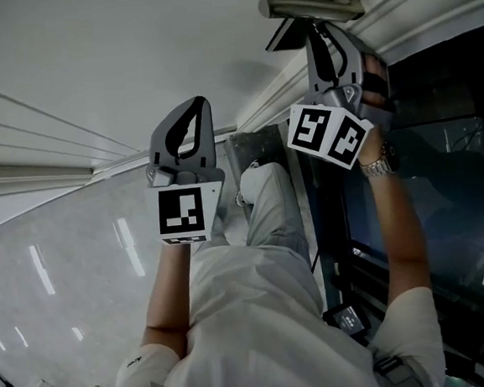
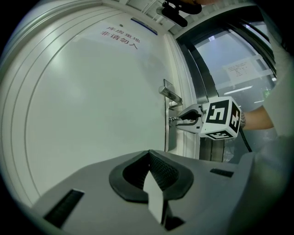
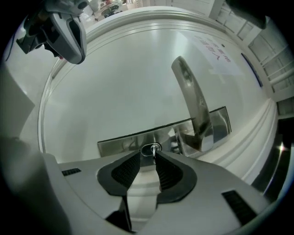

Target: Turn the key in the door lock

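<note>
The white door (image 2: 92,101) carries a steel lock plate (image 3: 120,141) with a lever handle (image 3: 193,98), also seen as the handle (image 2: 170,94) and the handle (image 1: 310,4). A small silver key (image 3: 154,148) sticks out of the lock below the handle. My right gripper (image 3: 148,154) is level at the lock with its jaws apart; the key's head sits between the tips, close to the right one, and no pad presses on it. From the side, the right gripper (image 2: 177,120) reaches the door's edge. My left gripper (image 2: 149,154) hangs back from the door, shut and empty, and appears as the left gripper (image 1: 199,104).
A dark-framed glass panel (image 2: 229,55) with a paper notice (image 2: 242,69) stands right of the door. A door closer (image 2: 177,12) sits at the top. Red characters (image 2: 119,36) are printed high on the door. The person's leg (image 1: 268,203) is below the grippers.
</note>
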`<state>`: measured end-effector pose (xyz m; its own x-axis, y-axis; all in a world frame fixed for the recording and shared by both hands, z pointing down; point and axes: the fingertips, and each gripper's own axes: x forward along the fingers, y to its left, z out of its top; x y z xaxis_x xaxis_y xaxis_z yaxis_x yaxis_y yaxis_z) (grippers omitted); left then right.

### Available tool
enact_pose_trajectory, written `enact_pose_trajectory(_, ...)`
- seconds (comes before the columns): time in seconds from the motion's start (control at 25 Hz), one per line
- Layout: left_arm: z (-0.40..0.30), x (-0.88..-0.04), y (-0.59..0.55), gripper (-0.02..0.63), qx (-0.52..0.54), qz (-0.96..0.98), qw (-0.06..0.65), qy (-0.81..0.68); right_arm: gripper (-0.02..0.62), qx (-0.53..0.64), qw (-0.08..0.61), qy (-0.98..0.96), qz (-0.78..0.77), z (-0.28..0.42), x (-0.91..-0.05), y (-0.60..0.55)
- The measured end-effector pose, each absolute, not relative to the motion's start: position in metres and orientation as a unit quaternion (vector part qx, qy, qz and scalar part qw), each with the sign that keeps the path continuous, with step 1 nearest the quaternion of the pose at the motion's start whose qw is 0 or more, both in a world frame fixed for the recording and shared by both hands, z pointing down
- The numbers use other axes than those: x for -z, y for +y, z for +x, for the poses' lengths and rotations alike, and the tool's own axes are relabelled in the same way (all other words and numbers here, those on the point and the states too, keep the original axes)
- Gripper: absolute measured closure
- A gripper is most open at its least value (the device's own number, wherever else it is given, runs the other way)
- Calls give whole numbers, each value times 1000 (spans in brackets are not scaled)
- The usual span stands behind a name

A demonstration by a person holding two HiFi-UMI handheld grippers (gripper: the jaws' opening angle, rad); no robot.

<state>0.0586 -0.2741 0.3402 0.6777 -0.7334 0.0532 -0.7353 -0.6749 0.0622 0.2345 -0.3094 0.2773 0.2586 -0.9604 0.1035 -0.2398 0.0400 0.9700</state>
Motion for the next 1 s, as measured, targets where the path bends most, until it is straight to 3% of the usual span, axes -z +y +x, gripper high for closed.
enact_pose_trajectory(0.32,53,-355,-269,598,-30,913,36,-406,490,327,458,-527,637,231,-273,-312)
enact_pose_trajectory(0.52,59,-362,-264,598,-39,914,38,-403,570,320,437,-527,655,234,-264,-315)
enact_pose_trajectory(0.68,58,-357,-258,598,-38,916,33,-398,583,286,410,-544,674,231,-259,-313)
enact_pose_trajectory(1.0,55,-354,-254,598,-45,911,30,-409,584,134,262,-608,738,237,-254,-315)
